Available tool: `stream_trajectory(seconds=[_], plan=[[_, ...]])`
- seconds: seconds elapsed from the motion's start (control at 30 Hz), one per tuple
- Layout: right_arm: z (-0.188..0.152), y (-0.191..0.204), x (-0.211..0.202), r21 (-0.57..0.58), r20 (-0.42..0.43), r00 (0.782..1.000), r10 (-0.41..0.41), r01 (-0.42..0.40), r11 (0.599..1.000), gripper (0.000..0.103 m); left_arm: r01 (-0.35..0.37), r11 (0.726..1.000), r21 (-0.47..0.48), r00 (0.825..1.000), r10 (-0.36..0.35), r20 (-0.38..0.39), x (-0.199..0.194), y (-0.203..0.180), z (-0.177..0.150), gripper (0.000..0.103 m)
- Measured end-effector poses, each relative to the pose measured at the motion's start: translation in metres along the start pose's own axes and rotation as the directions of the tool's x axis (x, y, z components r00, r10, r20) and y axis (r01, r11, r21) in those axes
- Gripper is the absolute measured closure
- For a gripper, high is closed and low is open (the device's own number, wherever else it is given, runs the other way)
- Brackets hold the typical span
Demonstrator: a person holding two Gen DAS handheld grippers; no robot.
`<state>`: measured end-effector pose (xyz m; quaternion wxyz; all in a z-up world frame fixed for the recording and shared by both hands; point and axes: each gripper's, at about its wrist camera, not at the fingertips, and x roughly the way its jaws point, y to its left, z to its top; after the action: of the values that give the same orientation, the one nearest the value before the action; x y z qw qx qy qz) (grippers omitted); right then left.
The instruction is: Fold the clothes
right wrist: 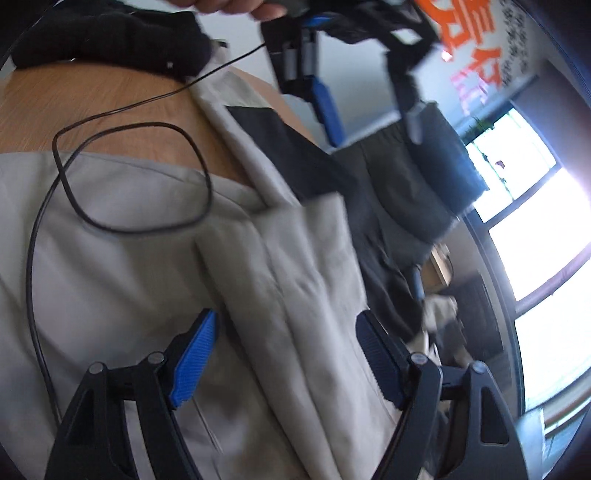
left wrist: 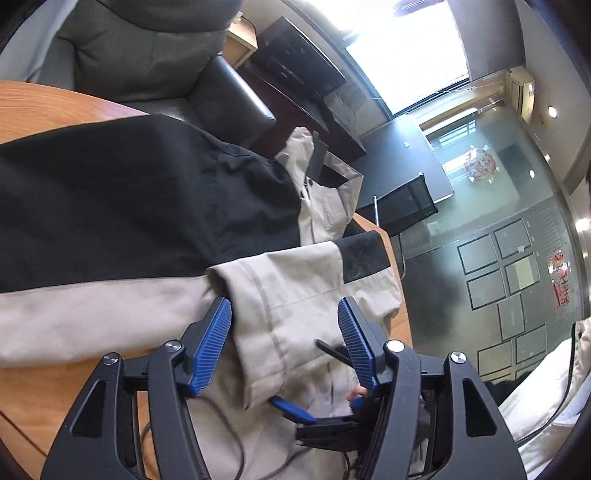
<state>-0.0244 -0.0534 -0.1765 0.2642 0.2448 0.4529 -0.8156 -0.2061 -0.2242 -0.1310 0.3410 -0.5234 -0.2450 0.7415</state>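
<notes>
One garment: a beige and black jacket lay spread across the wooden tabletop, its collar end toward the far edge.
Tabletop: round-edged, orange-brown wood, bare at the near left corner in the left wrist view and above the cloth in the right wrist view.
Armchair: a dark leather armchair stood just beyond the tabletop.
Sleeve: a beige sleeve with a black patch lay folded over the jacket's body, reaching toward the tabletop's edge.
Left tongs: jaws stood wide apart over the sleeve's cuff end, cloth under and between them, the blue pads not pressing on it.
Right tongs: jaws stood wide, straddling a raised fold of beige cloth; the pads were clear of it. The picture was blurred.
Cable: a thin black cable lay looped on the beige cloth and the tabletop.
Hand: part of a hand showed at the top of the right wrist view, on the other tool.
</notes>
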Motion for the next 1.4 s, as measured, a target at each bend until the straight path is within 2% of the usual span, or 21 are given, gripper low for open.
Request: stream_trajectory(seconds=[0.13, 0.2, 0.27, 0.3, 0.37, 0.5, 0.57, 0.63, 0.73, 0.77, 0.83, 0.9, 0.93, 1.03, 1.13, 1.23, 1.3, 1.37, 1.4], plan=[[0.023, 0.016, 0.015, -0.042, 0.004, 1.0, 0.006, -0.006, 0.999, 0.025, 0.005, 1.0, -0.009, 1.0, -0.005, 0.02, -0.026, 0.015, -0.014, 0.04], [0.028, 0.011, 0.024, -0.033, -0.016, 1.0, -0.006, 0.005, 0.999, 0.032, 0.015, 1.0, -0.017, 0.999, -0.014, 0.031, -0.036, 0.023, -0.022, 0.039], [0.031, 0.004, 0.033, -0.007, -0.05, 0.999, -0.005, 0.004, 1.0, 0.056, 0.02, 1.0, -0.02, 0.999, -0.02, 0.036, -0.042, 0.029, -0.028, 0.039], [0.032, -0.001, 0.037, 0.02, -0.068, 0.998, 0.006, -0.005, 1.0, 0.059, 0.024, 0.999, -0.021, 0.999, -0.023, 0.037, -0.045, 0.032, -0.032, 0.039], [0.032, -0.01, 0.043, 0.1, -0.104, 0.993, 0.054, -0.043, 0.994, 0.076, 0.038, 0.999, -0.028, 0.999, -0.037, 0.039, -0.049, 0.036, -0.038, 0.039], [0.03, -0.039, 0.05, 0.286, -0.119, 0.976, 0.185, -0.144, 0.947, 0.085, 0.053, 0.998, -0.039, 0.998, -0.051, 0.047, -0.055, 0.041, -0.051, 0.038], [0.027, -0.07, 0.033, 0.437, -0.042, 0.974, 0.224, -0.183, 0.881, 0.092, 0.054, 0.998, -0.041, 0.998, -0.052, 0.045, -0.055, 0.039, -0.054, 0.038], [0.018, -0.119, 0.002, 0.599, 0.05, 0.979, 0.196, -0.187, 0.778, 0.093, 0.056, 0.998, -0.031, 0.997, -0.055, 0.045, -0.056, 0.032, -0.055, 0.038], [-0.009, -0.21, -0.07, 0.761, 0.112, 0.993, 0.021, -0.099, 0.641, 0.094, 0.072, 0.997, 0.002, 0.996, -0.072, 0.043, -0.05, 0.011, -0.053, 0.037], [-0.021, -0.241, -0.099, 0.792, 0.105, 0.993, -0.052, -0.052, 0.608, 0.094, 0.086, 0.996, 0.014, 0.995, -0.086, 0.042, -0.046, 0.002, -0.051, 0.034], [-0.046, -0.3, -0.157, 0.841, 0.073, 0.978, -0.194, 0.045, 0.54, 0.094, 0.111, 0.993, 0.051, 0.993, -0.112, 0.027, -0.031, -0.02, -0.046, 0.032], [-0.071, -0.343, -0.218, 0.842, -0.002, 0.943, -0.332, 0.181, 0.508, 0.094, 0.115, 0.989, 0.093, 0.993, -0.116, 0.006, -0.012, -0.039, -0.04, 0.031], [-0.082, -0.36, -0.248, 0.826, -0.055, 0.915, -0.401, 0.267, 0.497, 0.094, 0.116, 0.987, 0.113, 0.993, -0.116, -0.004, -0.001, -0.05, -0.036, 0.031], [-0.108, -0.39, -0.319, 0.74, -0.197, 0.805, -0.559, 0.496, 0.454, 0.094, 0.126, 0.979, 0.16, 0.992, -0.123, -0.029, 0.036, -0.08, -0.023, 0.031], [-0.136, -0.411, -0.364, 0.672, -0.28, 0.712, -0.644, 0.624, 0.399, 0.095, 0.145, 0.975, 0.171, 0.989, -0.143, -0.029, 0.065, -0.101, -0.01, 0.031], [-0.159, -0.422, -0.4, 0.614, -0.324, 0.629, -0.707, 0.708, 0.349, 0.095, 0.173, 0.97, 0.171, 0.985, -0.171, -0.026, 0.088, -0.121, -0.005, 0.03], [-0.169, -0.425, -0.419, 0.596, -0.339, 0.593, -0.73, 0.736, 0.321, 0.095, 0.176, 0.971, 0.165, 0.984, -0.172, -0.034, 0.103, -0.129, -0.007, 0.028], [-0.178, -0.43, -0.427, 0.597, -0.354, 0.582, -0.732, 0.743, 0.303, 0.095, 0.178, 0.973, 0.148, 0.984, -0.173, -0.049, 0.122, -0.135, -0.011, 0.027], [-0.185, -0.431, -0.429, 0.597, -0.362, 0.584, -0.727, 0.744, 0.3, 0.095, 0.179, 0.973, 0.143, 0.983, -0.172, -0.058, 0.13, -0.138, -0.012, 0.027]])
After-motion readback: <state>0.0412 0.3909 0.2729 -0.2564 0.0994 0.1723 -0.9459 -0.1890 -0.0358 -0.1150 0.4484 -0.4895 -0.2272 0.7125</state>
